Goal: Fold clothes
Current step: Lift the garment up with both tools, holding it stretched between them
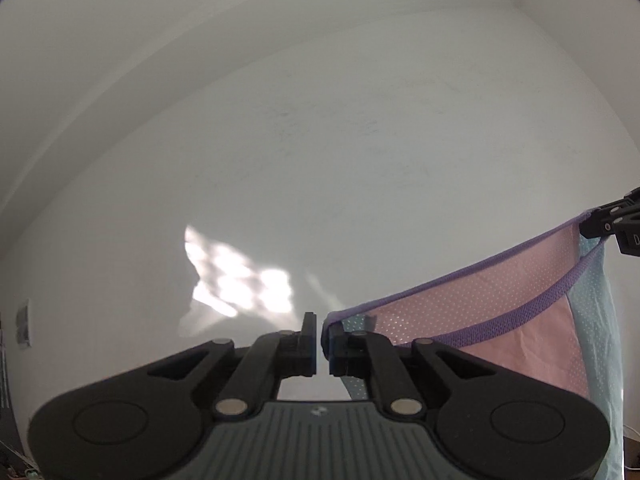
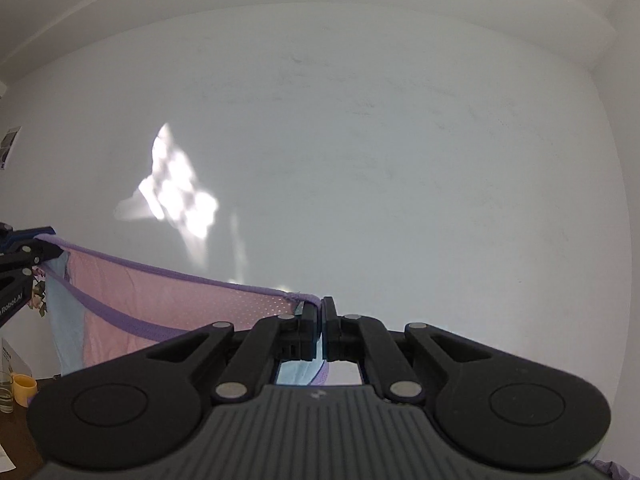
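Left claw (image 1: 322, 344) nearly closed, pinching the purple hem of the pink-and-blue garment (image 1: 500, 320); right claw (image 2: 322, 330) fully closed on the opposite corner. Garment hangs stretched between both, lower frame.

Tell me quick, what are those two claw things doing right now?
Left gripper: closed on one top corner of the pink and blue garment.
Right gripper: closed on the garment's other top corner, so it hangs stretched between them.

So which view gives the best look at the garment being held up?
The left wrist view: the pink and blue garment shows its purple trim and hanging blue panel, stretched toward the right gripper. The right wrist view shows less, partly behind the gripper body.
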### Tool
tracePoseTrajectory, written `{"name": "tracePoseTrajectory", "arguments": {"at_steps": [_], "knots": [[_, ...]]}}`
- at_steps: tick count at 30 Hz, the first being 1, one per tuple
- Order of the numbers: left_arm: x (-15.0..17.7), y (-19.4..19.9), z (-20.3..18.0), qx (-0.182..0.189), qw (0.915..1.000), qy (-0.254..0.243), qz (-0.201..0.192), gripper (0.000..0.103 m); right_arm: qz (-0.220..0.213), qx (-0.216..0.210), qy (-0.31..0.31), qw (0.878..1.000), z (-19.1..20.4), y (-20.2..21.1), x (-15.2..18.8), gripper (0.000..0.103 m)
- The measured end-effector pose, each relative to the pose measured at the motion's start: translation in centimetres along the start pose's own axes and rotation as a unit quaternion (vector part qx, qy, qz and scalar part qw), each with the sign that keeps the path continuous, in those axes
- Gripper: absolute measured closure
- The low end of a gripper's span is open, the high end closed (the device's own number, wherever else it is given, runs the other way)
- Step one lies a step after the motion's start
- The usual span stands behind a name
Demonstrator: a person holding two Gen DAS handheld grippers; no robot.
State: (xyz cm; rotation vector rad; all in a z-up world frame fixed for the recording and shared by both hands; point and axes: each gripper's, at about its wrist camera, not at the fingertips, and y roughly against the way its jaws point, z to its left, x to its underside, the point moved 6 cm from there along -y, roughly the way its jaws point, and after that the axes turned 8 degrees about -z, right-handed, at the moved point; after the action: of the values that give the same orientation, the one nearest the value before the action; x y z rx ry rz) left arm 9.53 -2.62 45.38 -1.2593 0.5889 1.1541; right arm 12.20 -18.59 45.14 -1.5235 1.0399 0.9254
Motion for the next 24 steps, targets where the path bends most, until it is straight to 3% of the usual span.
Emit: {"name": "tracePoseTrajectory", "arguments": {"at_steps": [6, 13, 18, 24], "knots": [[0.1, 0.4, 2.4, -0.020, 0.9993, -0.021, 0.023, 0.096, 0.019, -0.036, -0.024, 0.999, 2.2, -0.8, 0.4, 0.102], [2.6, -0.1, 4.8, -0.036, 0.9979, -0.023, 0.049, 0.094, 0.037, -0.066, -0.011, 0.997, 6.0, -2.4, 0.8, 0.102], [6.6, -2.8, 5.5, -0.041, 0.9952, -0.032, 0.083, 0.094, 0.064, -0.083, -0.007, 0.994, 9.4, -5.3, 2.8, 0.102], [13.9, -8.6, 6.3, -0.049, 0.9897, -0.028, 0.132, 0.094, 0.112, -0.091, 0.006, 0.990, 14.8, -12.4, 8.4, 0.102]]}}
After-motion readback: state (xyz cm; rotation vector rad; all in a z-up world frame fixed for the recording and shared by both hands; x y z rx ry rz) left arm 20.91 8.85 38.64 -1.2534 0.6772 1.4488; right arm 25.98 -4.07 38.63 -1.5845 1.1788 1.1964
